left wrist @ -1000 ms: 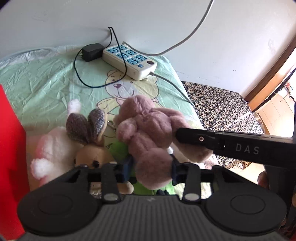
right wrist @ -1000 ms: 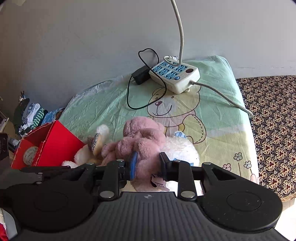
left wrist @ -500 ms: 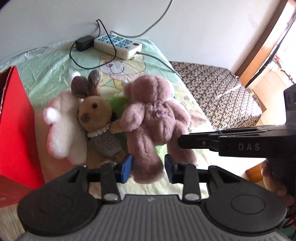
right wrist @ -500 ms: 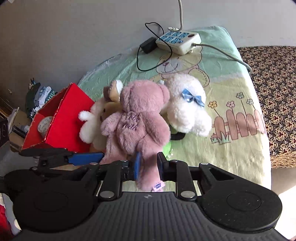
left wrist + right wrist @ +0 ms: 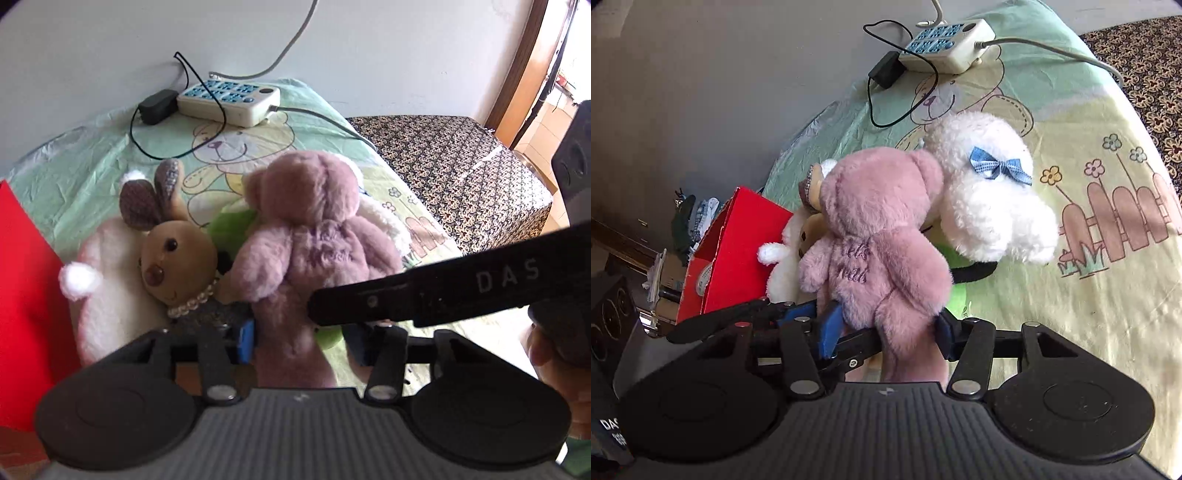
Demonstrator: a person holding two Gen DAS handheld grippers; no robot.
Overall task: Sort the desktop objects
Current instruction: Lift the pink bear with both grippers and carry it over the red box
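Now I count four soft toys, one red box (image 5: 738, 243), one power strip (image 5: 229, 101) | pink bear (image 5: 314, 236) lies back-up atop the pile | its legs sit between both grippers, left gripper (image 5: 301, 341) and right gripper (image 5: 886, 332), jaws opening, pads apart.

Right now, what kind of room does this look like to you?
Probably a bedroom or living space in a home. The soft toys, such as the pink teddy bear, lie on a bear-print sheet, a power strip sits by the wall, and a patterned cover drapes furniture alongside.

left view: close, looking down over the bear (image 5: 310, 236) toward the wall
right view: close, same bear (image 5: 879, 236), from its other side
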